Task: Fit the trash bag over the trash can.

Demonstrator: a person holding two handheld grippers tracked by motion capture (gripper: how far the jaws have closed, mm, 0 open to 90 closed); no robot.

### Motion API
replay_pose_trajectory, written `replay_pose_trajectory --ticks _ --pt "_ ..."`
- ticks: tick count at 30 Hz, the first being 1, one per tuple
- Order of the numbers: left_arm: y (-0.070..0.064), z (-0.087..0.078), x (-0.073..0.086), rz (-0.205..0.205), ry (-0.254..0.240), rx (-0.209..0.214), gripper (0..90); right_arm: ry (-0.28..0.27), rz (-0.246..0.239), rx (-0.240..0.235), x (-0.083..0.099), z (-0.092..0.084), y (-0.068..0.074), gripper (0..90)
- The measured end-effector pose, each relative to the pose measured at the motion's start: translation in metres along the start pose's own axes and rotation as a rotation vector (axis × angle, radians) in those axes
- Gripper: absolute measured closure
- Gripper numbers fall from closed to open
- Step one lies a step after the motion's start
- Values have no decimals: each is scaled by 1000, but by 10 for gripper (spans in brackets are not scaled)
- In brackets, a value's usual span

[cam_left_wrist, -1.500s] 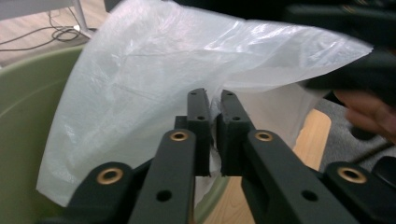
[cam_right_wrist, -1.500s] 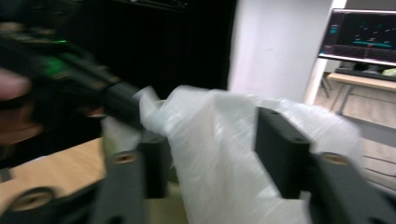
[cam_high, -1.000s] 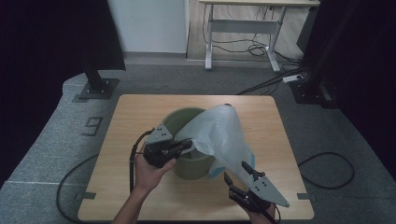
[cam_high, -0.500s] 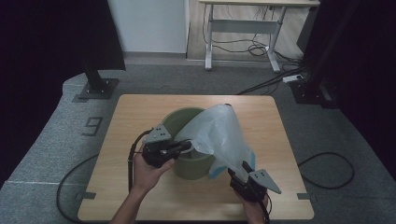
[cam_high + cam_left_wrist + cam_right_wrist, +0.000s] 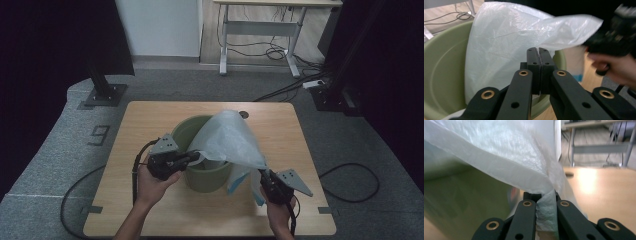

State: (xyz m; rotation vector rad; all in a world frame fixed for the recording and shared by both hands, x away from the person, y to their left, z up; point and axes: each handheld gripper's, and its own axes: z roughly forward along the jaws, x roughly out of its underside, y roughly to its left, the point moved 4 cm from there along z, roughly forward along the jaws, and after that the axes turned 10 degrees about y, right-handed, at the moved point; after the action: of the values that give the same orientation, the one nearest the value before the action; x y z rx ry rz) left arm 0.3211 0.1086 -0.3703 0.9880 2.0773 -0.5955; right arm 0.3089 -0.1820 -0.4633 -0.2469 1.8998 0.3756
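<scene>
The right gripper [image 5: 264,176] has just been closing, and in the right gripper view its jaws now pinch a bunched fold of the white plastic bag [image 5: 545,213] between them; the film rises out of the grip and sweeps up and away over the green bucket [image 5: 461,192]. In the high view this gripper sits near the table's front edge, just off the bucket's right side, with a blue-edged flap of bag hanging beside it. The left gripper [image 5: 192,157] is clamped too; its own view shows the two jaws pressed together on the bag's lower hem [image 5: 539,50], right above the near rim of the bucket [image 5: 446,65], though how much film lies between the pads is hard to judge, since they look nearly flush. Between the two grips the bag [image 5: 227,137] stands as a tilted tent, its peak toward the far right of the bucket [image 5: 202,172], its mouth edge stretched roughly left to right from one gripper to the other. The bucket stands at the middle of the wooden table [image 5: 150,115]. What matters next, I judge, is that the bucket opening lies to the left of and behind the right gripper; the left gripper is already at the rim, so the right hand has the longer way to carry its edge across.
</scene>
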Motion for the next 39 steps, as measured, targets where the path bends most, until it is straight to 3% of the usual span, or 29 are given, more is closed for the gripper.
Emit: replay_pose_trajectory --ticks 1,2,3,5,9,13,15,17,20,25,29,34,37,39 --pt "3 -1 1 0 2 -15 886 -35 -19 1 -16 -5 1 885" --pt "3 -1 1 0 2 -15 883 -35 -19 1 -16 -5 1 885" --pt "7 -2 3 -4 4 -29 883 -68 -40 5 -31 -9 4 885" --pt "9 -2 4 -5 8 -35 883 -96 -50 3 -44 -12 7 885" --pt "21 0 9 -24 27 -57 876 -131 -67 -16 -61 -16 16 886" --pt "28 4 10 -39 41 -64 836 -143 -91 -41 -67 -16 29 886" --pt "29 4 10 -45 35 -59 757 -142 -106 -48 -67 -14 34 885" --pt "25 1 9 -33 12 -60 608 -134 -123 -55 -66 -12 39 885" --pt "20 -5 7 -19 -17 -52 459 -123 -144 -55 -64 -9 42 886" --pt "4 -22 3 44 -38 -81 362 -95 -162 -52 -59 -3 44 886" --pt "-8 -21 -2 93 -16 -88 352 -84 -168 -57 -58 -2 45 886" --pt "-7 -8 -6 102 9 -122 358 -77 -189 -59 -55 -2 50 885" --pt "-3 -2 -8 87 -2 -129 414 -63 -205 -60 -49 -2 50 885" --pt "-1 1 -9 86 1 -107 498 -49 -207 -67 -44 0 49 885"
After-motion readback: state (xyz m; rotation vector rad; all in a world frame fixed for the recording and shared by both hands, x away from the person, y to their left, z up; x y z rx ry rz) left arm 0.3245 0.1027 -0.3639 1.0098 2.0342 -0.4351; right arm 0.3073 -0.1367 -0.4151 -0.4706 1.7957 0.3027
